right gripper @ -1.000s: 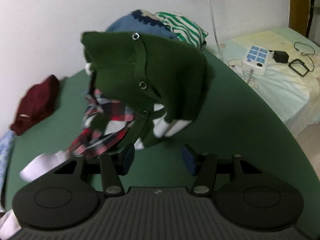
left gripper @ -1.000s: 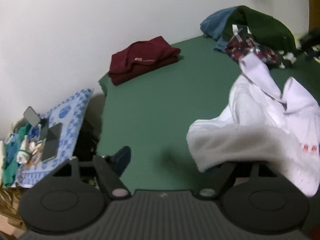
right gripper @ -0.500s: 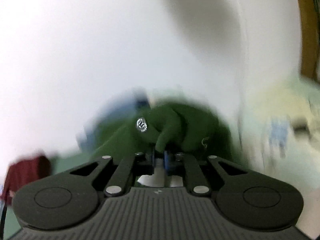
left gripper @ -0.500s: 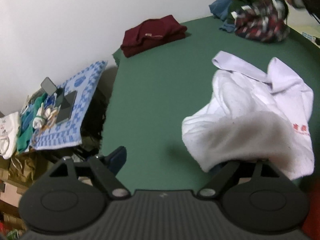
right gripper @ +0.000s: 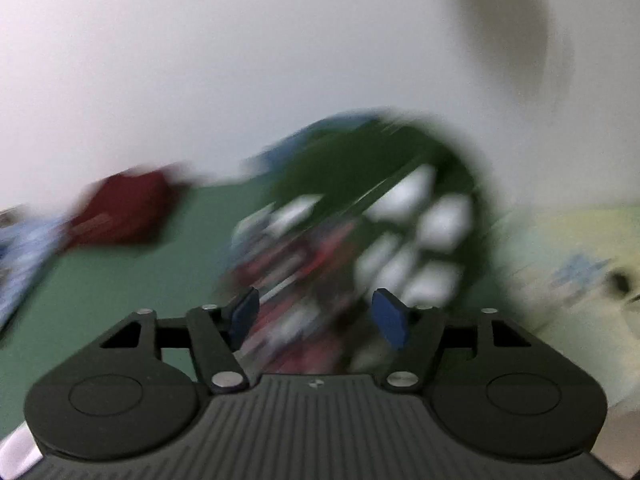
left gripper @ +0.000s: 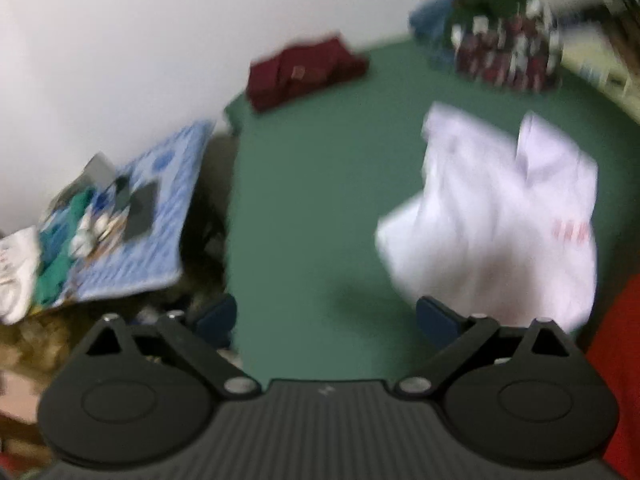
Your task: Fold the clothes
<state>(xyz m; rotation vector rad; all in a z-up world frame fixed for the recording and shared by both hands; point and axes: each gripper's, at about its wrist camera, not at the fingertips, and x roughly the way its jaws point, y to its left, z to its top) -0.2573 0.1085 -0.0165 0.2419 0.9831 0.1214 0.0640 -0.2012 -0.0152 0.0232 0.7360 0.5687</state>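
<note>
Both views are smeared by motion blur. The left gripper (left gripper: pixel 326 314) is seen with its blue-padded jaws spread wide and nothing held between them, above a flat green table (left gripper: pixel 320 184). A crumpled white shirt (left gripper: pixel 496 216), soft and creased with faint red print, lies on the table just ahead of the right-hand finger. A folded maroon garment (left gripper: pixel 304 72) is set near the far edge by the wall. The right gripper (right gripper: pixel 316 316) is also held apart and empty, pointed at a heaped pile of clothes (right gripper: pixel 360 220) in dark green, plaid and blue fabrics. A blue patterned cloth (left gripper: pixel 152 224) lies beside the table.
</note>
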